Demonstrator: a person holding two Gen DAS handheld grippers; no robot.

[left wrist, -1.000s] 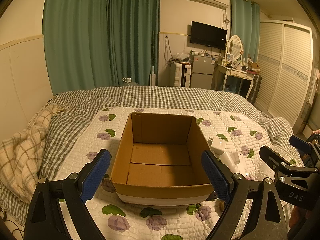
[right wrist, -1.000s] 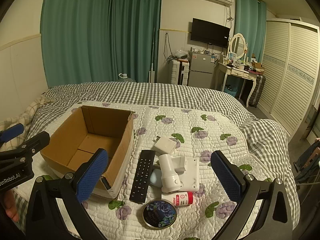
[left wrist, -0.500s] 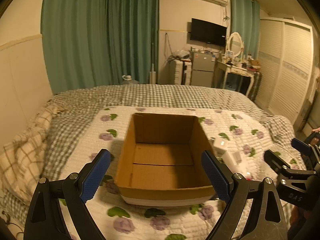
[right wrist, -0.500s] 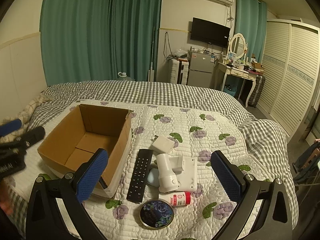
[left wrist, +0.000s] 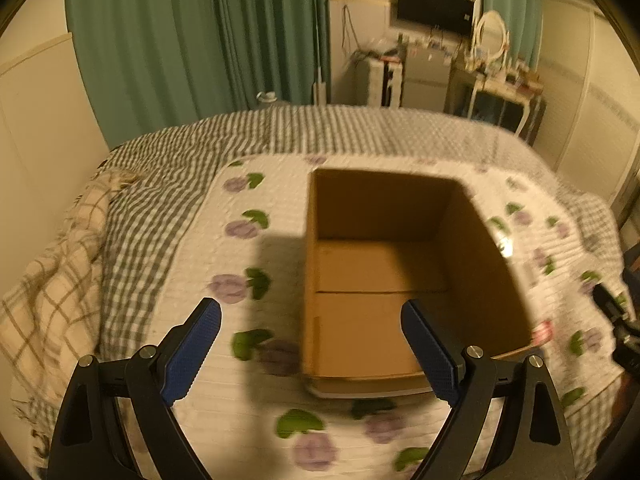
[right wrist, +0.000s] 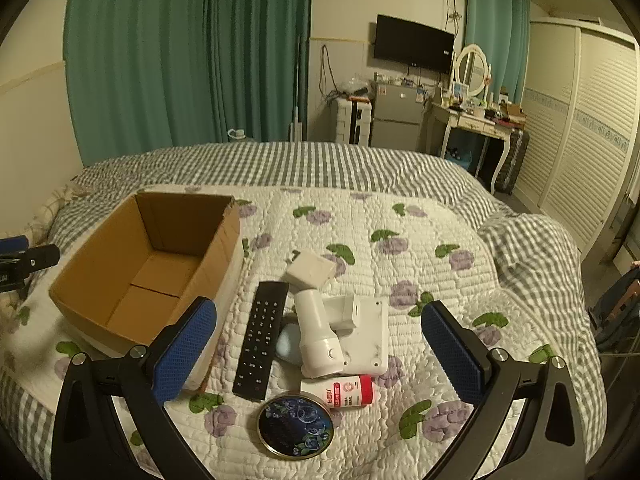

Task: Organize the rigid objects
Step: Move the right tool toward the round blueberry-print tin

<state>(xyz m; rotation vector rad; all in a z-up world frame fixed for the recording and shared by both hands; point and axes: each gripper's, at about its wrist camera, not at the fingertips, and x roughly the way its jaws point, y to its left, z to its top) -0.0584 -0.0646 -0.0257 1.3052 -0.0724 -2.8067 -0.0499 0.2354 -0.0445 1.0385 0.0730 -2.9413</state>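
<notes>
The left hand-held gripper (left wrist: 311,346) is spread wide, its blue-padded fingers (left wrist: 192,354) reaching up from about 7 and 5 o'clock of the left wrist view, with nothing between them. The right hand-held gripper (right wrist: 320,350) is likewise spread wide and holds nothing, its blue pads (right wrist: 454,354) angled toward 11 and 1 o'clock. Each gripper's black frame also shows at the other view's edge.

Brown cardboard box (right wrist: 148,264). Black remote (right wrist: 262,338). White quilt (right wrist: 400,264), purple flowers, green leaves; grey-white checked blanket (right wrist: 320,164) at 12 o'clock. Red-and-white bottle (right wrist: 340,390). Dark blue round tin (right wrist: 295,426). Teal curtains (right wrist: 180,52). Tongs' pads (right wrist: 182,350) blue.
</notes>
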